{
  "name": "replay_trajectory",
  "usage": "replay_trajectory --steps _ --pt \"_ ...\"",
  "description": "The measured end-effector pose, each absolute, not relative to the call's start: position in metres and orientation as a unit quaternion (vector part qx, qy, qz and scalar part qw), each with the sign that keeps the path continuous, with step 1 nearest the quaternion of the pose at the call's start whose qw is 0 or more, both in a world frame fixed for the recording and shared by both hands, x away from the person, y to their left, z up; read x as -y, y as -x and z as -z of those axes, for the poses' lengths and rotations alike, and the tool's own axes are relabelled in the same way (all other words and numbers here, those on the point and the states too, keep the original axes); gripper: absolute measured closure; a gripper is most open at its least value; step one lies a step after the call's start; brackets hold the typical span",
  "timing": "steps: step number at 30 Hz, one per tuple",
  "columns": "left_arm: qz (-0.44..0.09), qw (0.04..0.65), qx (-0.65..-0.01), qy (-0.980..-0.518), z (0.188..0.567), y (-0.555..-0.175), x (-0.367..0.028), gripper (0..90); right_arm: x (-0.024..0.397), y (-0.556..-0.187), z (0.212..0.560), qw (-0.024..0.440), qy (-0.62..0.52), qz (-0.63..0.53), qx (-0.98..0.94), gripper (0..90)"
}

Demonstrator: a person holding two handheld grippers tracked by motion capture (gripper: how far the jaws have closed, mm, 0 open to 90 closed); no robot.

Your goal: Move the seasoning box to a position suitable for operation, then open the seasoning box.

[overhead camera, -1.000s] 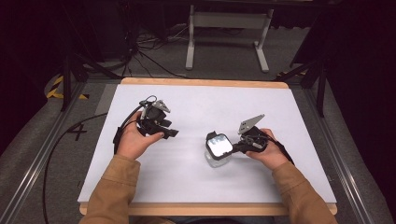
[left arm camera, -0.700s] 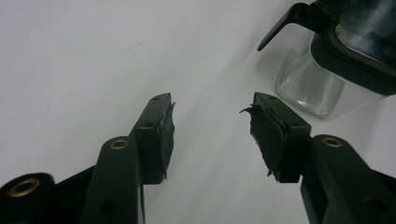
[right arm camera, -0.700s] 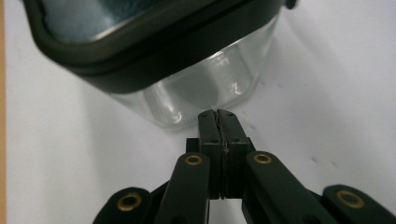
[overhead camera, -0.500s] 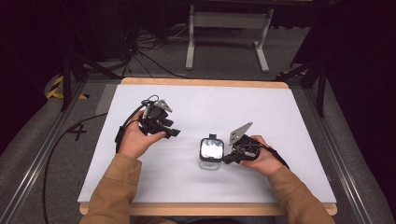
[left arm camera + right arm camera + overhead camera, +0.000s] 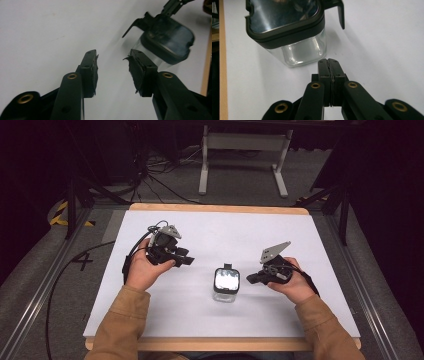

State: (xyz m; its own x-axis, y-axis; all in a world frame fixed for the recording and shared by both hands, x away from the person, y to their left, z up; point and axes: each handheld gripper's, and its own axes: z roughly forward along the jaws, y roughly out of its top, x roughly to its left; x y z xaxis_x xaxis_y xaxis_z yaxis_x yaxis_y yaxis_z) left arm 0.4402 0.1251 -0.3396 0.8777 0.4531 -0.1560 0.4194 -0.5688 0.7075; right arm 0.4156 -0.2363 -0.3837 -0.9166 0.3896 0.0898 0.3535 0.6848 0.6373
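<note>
The left gripper (image 5: pixel 112 67) has its jaws well apart, with bare white table showing through the gap and nothing between the pads (image 5: pixel 91 71). From the high view it (image 5: pixel 170 251) sits left of the jar, a little farther from the person, held in the left hand (image 5: pixel 142 270), its jaws pointing toward the jar but not reaching it. In its own view the jar (image 5: pixel 166 41) stands beyond the right-hand jaw, apart from it.

The right gripper (image 5: pixel 329 62) has its jaws pressed together, pad against pad, and holds nothing. Its tips sit just short of the jar's clear wall (image 5: pixel 304 51); whether they touch it cannot be told. In the high view this gripper (image 5: pixel 255 277) lies just right of the jar, gripped by the right hand (image 5: pixel 292 285), with its grey plate (image 5: pixel 274 251) rising above it.

The jar (image 5: pixel 226 284) is clear and square-shouldered with a dark-rimmed lid (image 5: pixel 284 15) and a black latch (image 5: pixel 340 13) sticking out from one edge. It stands upright on the white table (image 5: pixel 230 235), between the two grippers and nearer the right one. A wooden edge (image 5: pixel 215 209) borders the table on the side beyond the jar.
</note>
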Motion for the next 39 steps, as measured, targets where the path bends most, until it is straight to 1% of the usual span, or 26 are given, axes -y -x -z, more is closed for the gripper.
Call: replay_trajectory --steps 4,7,10,16,21,25,29,34,39 --pt "-0.013 0.405 -0.232 -0.884 0.335 -0.436 -0.118 60.9 0.242 -0.414 0.377 0.031 -0.205 -0.352 -0.913 90.0" --pt "-0.013 0.413 -0.212 -0.886 0.33 -0.433 -0.103 64.2 0.246 -0.413 0.374 0.038 -0.207 -0.358 -0.91 90.0" --pt "-0.007 0.406 -0.201 -0.891 0.329 -0.433 -0.095 64.3 0.249 -0.412 0.372 0.039 -0.21 -0.361 -0.908 90.0" --pt "0.001 0.401 -0.182 -0.898 0.335 -0.439 -0.071 64.4 0.255 -0.408 0.372 0.04 -0.217 -0.364 -0.905 90.0" --pt "0.018 0.388 -0.159 -0.908 0.341 -0.447 -0.052 65.6 0.26 -0.401 0.373 0.038 -0.223 -0.364 -0.903 90.0" --pt "0.014 0.39 -0.161 -0.906 0.347 -0.453 -0.042 67.0 0.265 -0.398 0.374 0.04 -0.227 -0.366 -0.902 90.0" --pt "0.016 0.395 -0.162 -0.904 0.35 -0.459 -0.033 73.4 0.268 -0.396 0.375 0.041 -0.233 -0.365 -0.901 90.0" --pt "0.019 0.392 -0.158 -0.906 0.354 -0.462 -0.023 75.9 0.27 -0.394 0.376 0.042 -0.234 -0.365 -0.9 89.9" --pt "0.021 0.385 -0.155 -0.91 0.355 -0.464 -0.017 83.4 0.273 -0.392 0.377 0.041 -0.239 -0.364 -0.899 90.0"
